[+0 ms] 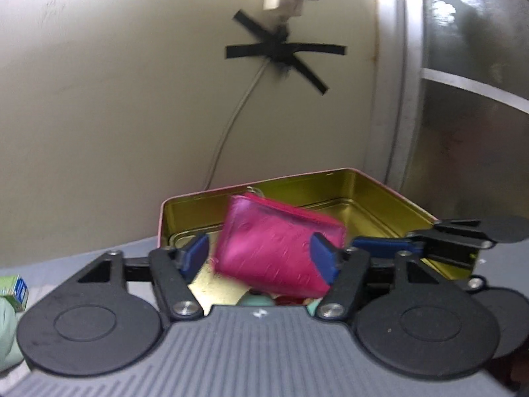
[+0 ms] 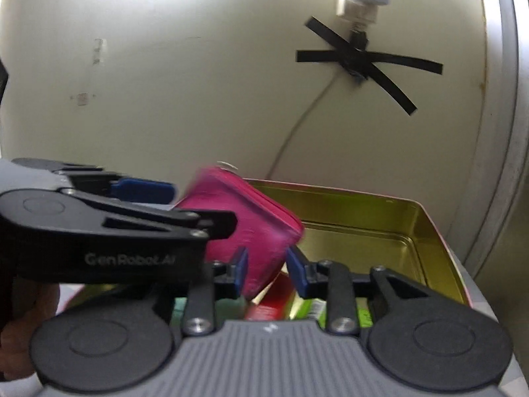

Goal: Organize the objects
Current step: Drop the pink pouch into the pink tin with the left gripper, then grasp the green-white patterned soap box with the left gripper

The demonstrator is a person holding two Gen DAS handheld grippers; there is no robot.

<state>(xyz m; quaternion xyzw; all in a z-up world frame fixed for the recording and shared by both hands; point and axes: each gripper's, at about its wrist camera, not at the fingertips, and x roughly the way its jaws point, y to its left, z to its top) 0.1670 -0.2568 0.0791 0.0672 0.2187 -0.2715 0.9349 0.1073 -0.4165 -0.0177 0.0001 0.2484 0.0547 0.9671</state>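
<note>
A shiny pink zip pouch (image 1: pixel 277 244) hangs tilted over an open tin box (image 1: pixel 363 195) with a gold inside. My left gripper (image 1: pixel 261 254) is wide open around the pouch; its blue pads do not press on it. In the right wrist view the pouch (image 2: pixel 244 218) sits between the blue fingers of my right gripper (image 2: pixel 267 269), which hold its lower corner. The left gripper's fingers (image 2: pixel 142 192) reach in from the left beside the pouch. Under the pouch lie several small red and green items (image 2: pixel 274 304), partly hidden.
The tin box (image 2: pixel 413 231) stands on a grey table against a cream wall. A white cable and black tape cross (image 1: pixel 284 53) are on the wall. A small green and blue carton (image 1: pixel 16 289) lies at the left. A metal cabinet (image 1: pixel 463 99) stands at the right.
</note>
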